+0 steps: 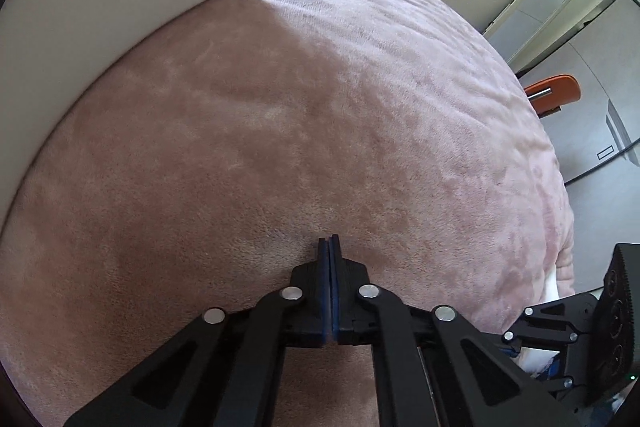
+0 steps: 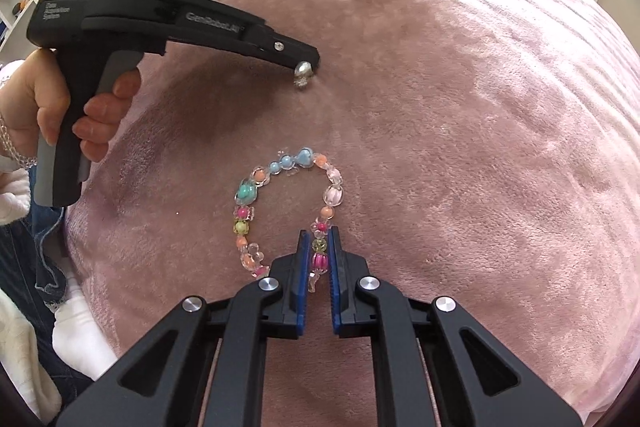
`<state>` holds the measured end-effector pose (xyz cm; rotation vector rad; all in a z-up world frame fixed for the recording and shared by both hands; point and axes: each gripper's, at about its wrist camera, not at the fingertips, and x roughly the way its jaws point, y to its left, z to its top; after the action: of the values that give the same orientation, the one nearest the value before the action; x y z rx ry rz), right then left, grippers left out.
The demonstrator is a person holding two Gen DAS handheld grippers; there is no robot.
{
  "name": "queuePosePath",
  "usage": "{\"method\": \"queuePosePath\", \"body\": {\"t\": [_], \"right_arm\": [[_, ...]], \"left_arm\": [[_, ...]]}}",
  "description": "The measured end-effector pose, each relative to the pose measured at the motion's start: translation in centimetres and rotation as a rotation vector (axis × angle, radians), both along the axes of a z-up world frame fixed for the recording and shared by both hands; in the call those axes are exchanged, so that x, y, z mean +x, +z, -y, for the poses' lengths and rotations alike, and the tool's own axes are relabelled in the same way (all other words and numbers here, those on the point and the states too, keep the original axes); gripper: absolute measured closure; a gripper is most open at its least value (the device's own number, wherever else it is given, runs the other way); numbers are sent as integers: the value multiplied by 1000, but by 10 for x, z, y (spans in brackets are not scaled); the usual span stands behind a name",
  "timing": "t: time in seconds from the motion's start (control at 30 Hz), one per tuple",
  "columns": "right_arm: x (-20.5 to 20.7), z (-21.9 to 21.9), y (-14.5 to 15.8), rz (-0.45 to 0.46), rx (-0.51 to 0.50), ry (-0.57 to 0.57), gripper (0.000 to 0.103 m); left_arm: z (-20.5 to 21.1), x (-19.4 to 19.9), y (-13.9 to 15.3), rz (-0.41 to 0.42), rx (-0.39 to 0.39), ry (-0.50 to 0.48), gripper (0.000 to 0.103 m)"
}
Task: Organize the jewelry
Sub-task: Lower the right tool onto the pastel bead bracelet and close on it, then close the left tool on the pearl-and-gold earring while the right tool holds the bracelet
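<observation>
**Both grippers clamped on jewelry over the pink blanket**

The right gripper (image 2: 319, 259) points steeply down at a plush pink blanket (image 2: 460, 155). Its blue pads (image 2: 303, 267) are pressed on a beaded bracelet (image 2: 256, 187), pinching a magenta ribbed bead and a yellow-green bead at the near right side of the loop. The rest of the bracelet lies on the blanket ahead of the jaws as an open ring of pastel beads: blue and teal ones at the far side, orange, pink and clear ones down both flanks.

Farther off in the right wrist view, the left gripper (image 2: 306, 69) reaches in from the upper left, held by the person's left hand (image 2: 60, 107) around its grey handle. A small silvery piece of jewelry (image 2: 301, 77) sits at its tip, just above or touching the blanket; which one cannot be told, and what kind of piece it is cannot be made out.

In the left wrist view the left gripper's (image 1: 329, 243) blue pads (image 1: 325, 267) stand together with no gap showing, tips against the blanket (image 1: 280, 107); the silvery piece is hidden there. A white headboard or panel (image 1: 100, 7) borders the blanket at the far left. The right gripper's black linkage (image 1: 560, 323) shows at the lower right edge. An orange chair (image 1: 554, 91) stands beyond the bed.
</observation>
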<state>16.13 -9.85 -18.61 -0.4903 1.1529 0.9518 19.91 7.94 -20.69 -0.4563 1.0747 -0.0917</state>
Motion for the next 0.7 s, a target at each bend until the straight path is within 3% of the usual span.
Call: {"method": "queuePosePath", "body": {"t": [0.37, 0.4, 0.43, 0.5, 0.63, 0.7], "right_arm": [[10, 7, 13, 17, 24, -18, 94], [11, 8, 12, 14, 16, -17, 94], [11, 8, 11, 13, 12, -16, 94], [12, 9, 11, 12, 10, -11, 94], [12, 8, 9, 4, 6, -2, 94], [9, 6, 7, 4, -1, 5, 94]], "left_arm": [[-7, -6, 19, 19, 5, -31, 97], [-5, -7, 18, 17, 1, -36, 89], [-2, -7, 16, 10, -7, -46, 76], [6, -9, 13, 8, -2, -61, 63], [25, -10, 12, 33, 71, -96, 50], [33, -8, 10, 38, 113, -106, 49]]}}
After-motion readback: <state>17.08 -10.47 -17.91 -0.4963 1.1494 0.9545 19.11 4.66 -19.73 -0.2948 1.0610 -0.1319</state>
